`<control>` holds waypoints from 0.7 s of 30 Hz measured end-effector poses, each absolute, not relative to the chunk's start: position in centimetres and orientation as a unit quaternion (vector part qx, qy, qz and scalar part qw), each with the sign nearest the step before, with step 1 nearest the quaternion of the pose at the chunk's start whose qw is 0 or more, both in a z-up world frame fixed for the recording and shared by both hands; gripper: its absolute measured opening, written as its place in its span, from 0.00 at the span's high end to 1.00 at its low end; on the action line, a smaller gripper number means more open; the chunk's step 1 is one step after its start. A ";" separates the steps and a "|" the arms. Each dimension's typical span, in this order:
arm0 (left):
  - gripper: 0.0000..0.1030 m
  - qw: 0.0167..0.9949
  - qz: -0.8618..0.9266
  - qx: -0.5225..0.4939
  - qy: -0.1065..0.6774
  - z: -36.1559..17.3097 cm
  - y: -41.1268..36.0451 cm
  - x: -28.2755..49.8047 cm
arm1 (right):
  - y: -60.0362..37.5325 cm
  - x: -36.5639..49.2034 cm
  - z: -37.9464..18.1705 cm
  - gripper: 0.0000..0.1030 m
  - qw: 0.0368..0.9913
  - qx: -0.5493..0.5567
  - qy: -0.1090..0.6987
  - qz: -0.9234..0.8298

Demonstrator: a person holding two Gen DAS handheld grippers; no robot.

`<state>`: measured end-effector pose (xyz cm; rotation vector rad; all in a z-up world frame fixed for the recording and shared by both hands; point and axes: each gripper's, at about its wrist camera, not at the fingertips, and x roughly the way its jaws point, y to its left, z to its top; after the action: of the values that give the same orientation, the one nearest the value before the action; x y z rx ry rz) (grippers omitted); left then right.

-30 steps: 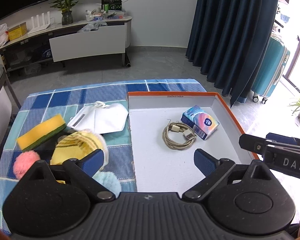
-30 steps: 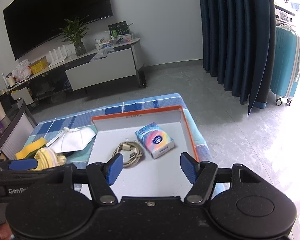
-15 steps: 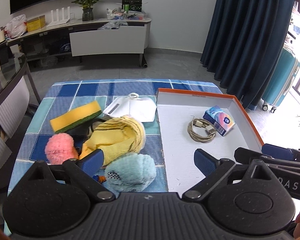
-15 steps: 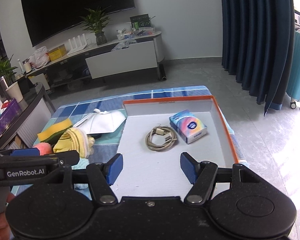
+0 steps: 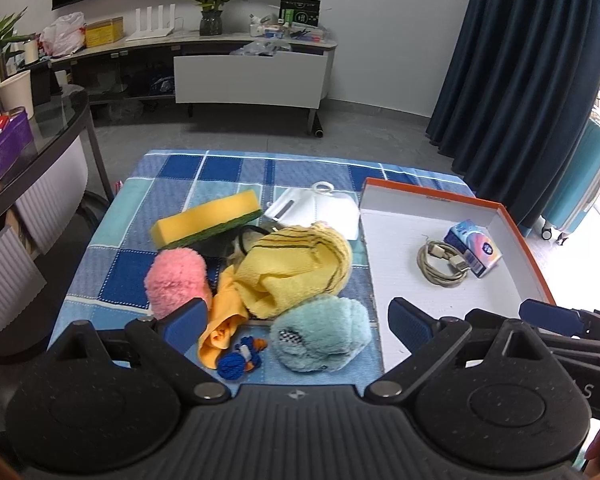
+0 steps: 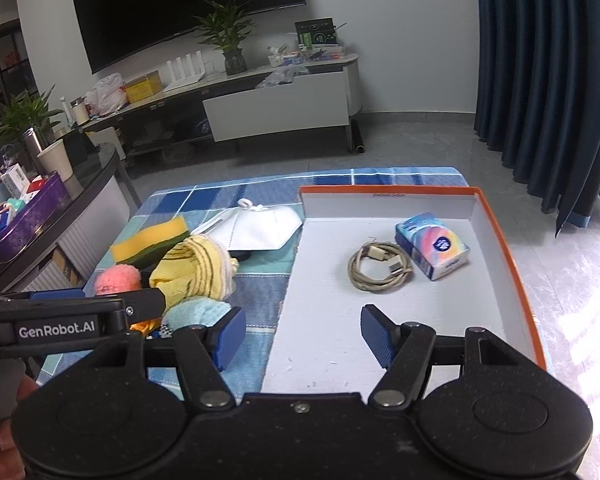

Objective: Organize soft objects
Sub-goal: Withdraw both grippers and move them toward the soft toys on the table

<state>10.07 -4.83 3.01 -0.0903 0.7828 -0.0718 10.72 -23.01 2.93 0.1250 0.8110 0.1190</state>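
Note:
A heap of soft things lies on the blue checked cloth: a pink fluffy ball, a yellow striped cloth, a pale teal fluffy piece, a small blue knitted toy, a yellow-green sponge and a white face mask. To their right stands a white tray with an orange rim holding a coiled cable and a tissue pack. My left gripper hangs open above the near edge of the heap. My right gripper is open over the tray's near left corner, holding nothing.
A dark glass side table with boxes and a cup stands left of the cloth. Beyond are a TV bench, a plant, dark blue curtains and a teal suitcase on grey floor.
Both views have swung left: the soft heap has come fully into the left wrist view and the tray has slid right. Both grippers stay open and empty.

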 end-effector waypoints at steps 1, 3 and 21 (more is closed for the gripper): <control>0.04 0.922 -0.032 -0.045 0.382 2.9 -4.6 10.0 | -22.8 10.8 2.9 0.25 0.915 0.059 0.395 0.060; 0.04 0.922 -0.028 -0.046 0.383 2.9 -4.1 10.0 | -22.2 10.8 2.8 0.25 0.914 0.055 0.397 0.064; 0.04 0.917 -0.004 -0.062 0.393 2.0 -0.8 9.6 | -18.9 11.6 1.7 0.25 0.905 0.041 0.413 0.096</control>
<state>9.60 -0.80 1.99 -0.1280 0.8092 -0.0092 11.59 -18.90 1.73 0.0846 0.8526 0.1985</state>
